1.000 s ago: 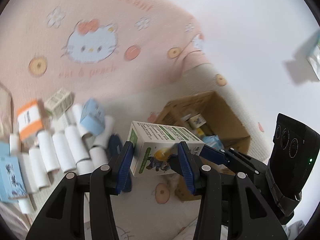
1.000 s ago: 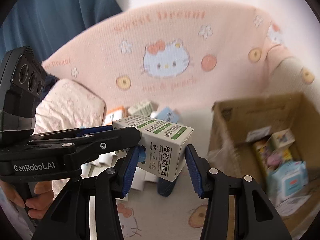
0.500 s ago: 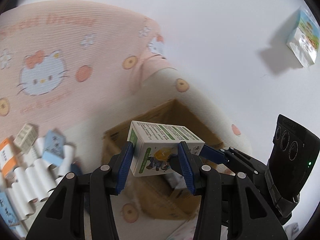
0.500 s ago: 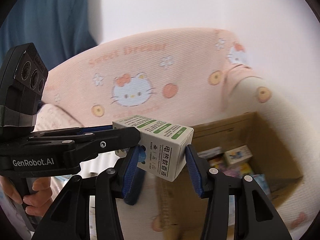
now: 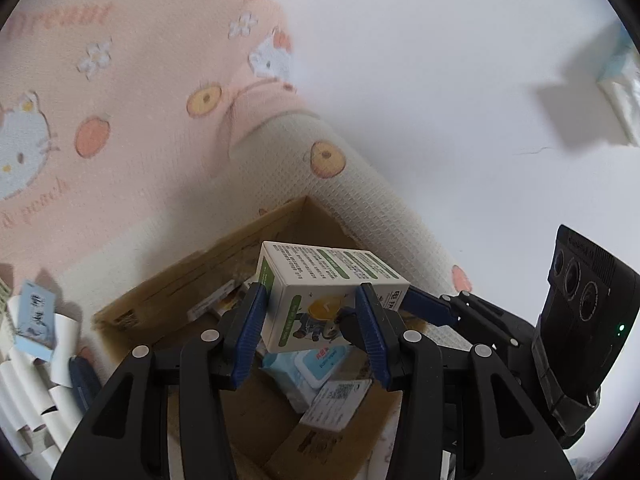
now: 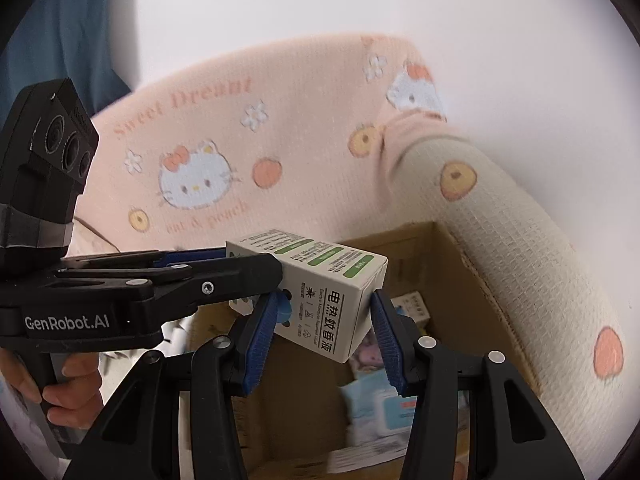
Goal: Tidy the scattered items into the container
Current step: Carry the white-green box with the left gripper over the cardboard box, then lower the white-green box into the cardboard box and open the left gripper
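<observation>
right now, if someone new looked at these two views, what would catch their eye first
First, the white and green box, clamped from both ends by the left gripper and right gripper at once. It hangs over an open cardboard carton that already holds small packets. Behind stands a pink cartoon-cat mat, and white tubes lie scattered at the left view's left edge.

The left gripper (image 5: 310, 320) clamps a white-and-green carton (image 5: 320, 300) between its blue pads, above the open cardboard box (image 5: 192, 280). The right gripper (image 5: 424, 304) grips the carton's far end. Inside the box lies what appears to be a wipes pack (image 5: 316, 364). White tubes (image 5: 36, 392) lie beyond its left wall.
</observation>
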A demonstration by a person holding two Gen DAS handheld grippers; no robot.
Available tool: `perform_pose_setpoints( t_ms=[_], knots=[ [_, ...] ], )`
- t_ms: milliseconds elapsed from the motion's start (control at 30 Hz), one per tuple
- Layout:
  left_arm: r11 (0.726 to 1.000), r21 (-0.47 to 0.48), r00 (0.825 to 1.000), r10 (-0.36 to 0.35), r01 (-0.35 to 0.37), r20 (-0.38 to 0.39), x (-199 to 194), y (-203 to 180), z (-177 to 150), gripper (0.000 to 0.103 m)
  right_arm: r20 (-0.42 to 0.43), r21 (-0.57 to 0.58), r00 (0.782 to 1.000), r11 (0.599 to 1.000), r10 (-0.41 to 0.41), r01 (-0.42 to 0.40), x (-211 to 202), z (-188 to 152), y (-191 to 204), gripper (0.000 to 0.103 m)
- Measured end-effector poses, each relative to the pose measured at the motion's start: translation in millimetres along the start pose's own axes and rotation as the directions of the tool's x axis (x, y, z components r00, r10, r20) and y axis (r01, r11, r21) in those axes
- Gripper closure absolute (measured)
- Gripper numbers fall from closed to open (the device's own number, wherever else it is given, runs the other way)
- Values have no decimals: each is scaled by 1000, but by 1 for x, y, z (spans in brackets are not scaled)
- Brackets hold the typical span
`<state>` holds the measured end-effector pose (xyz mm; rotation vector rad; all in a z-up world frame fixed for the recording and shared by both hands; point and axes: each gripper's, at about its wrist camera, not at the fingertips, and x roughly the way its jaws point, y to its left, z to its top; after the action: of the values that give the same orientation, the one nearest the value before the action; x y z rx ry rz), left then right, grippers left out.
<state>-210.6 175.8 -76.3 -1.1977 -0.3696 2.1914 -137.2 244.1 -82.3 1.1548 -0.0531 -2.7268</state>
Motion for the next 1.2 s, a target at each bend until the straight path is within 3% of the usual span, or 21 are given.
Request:
perform_pose_setpoints(
  t_ms=[367, 667, 800, 900, 1000, 1100, 1200],
  knots=[
    [986, -164, 992, -25, 5, -120, 77, 34, 1, 53, -199, -23, 980, 999, 18, -23, 66, -1, -50, 57],
    [945, -324, 984, -7, -52, -179, 116, 59, -5, 53, -356, -59, 933, 995, 48, -74, 115, 1, -68, 57],
    [930, -364, 983, -7, -60, -182, 125, 69, -8, 53, -407, -93, 913, 993, 31, -76, 129, 2, -71, 57],
    [919, -387, 982, -3, -72, -189, 131, 72, -9, 53, -419, -184, 907, 982, -32, -50, 137, 4, -64, 57],
    [895, -439, 981, -4, -83, -194, 137, 82, -12, 53, -448, -212, 892, 976, -55, -46, 149, 5, -62, 57],
    [847, -529, 976, -69, -52, -206, 149, 98, -21, 53, -475, -242, 876, 969, -81, -42, 160, 2, -62, 57],
    [842, -538, 979, -76, -38, -188, 150, 100, -22, 53, -475, -259, 875, 965, -92, -38, 165, -1, -63, 57]
  ],
)
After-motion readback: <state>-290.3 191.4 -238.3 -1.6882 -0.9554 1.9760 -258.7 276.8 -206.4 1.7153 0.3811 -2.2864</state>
